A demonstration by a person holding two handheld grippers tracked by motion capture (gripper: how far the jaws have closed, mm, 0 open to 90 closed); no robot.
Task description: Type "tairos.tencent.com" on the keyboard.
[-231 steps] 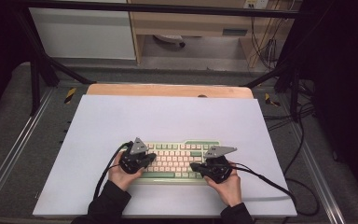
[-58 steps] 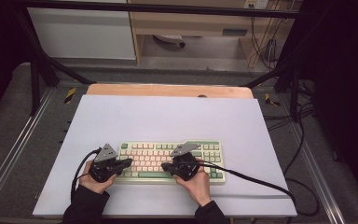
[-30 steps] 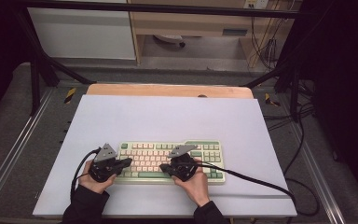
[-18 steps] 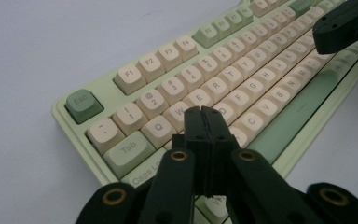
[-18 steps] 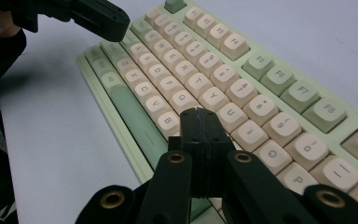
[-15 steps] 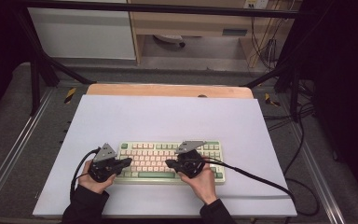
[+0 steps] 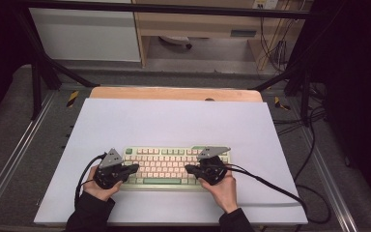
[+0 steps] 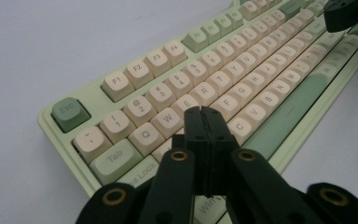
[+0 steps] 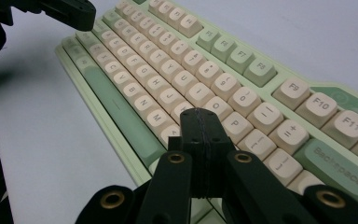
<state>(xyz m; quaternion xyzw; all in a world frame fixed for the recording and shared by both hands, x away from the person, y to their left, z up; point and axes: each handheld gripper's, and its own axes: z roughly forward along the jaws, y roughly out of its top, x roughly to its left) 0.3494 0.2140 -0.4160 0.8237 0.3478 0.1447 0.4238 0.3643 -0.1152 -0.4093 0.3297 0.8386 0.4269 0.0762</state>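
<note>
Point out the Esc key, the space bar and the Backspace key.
Esc key (image 8: 70,113), left gripper view, on its green top.
Space bar (image 8: 292,108), left gripper view, mid-length of its top.
Backspace key (image 9: 338,169), right gripper view, on its lettered top.

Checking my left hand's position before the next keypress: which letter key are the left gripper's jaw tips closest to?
The left gripper has shut jaws whose tips sit just below the E key on the keyboard, nearer it than W or R.
</note>
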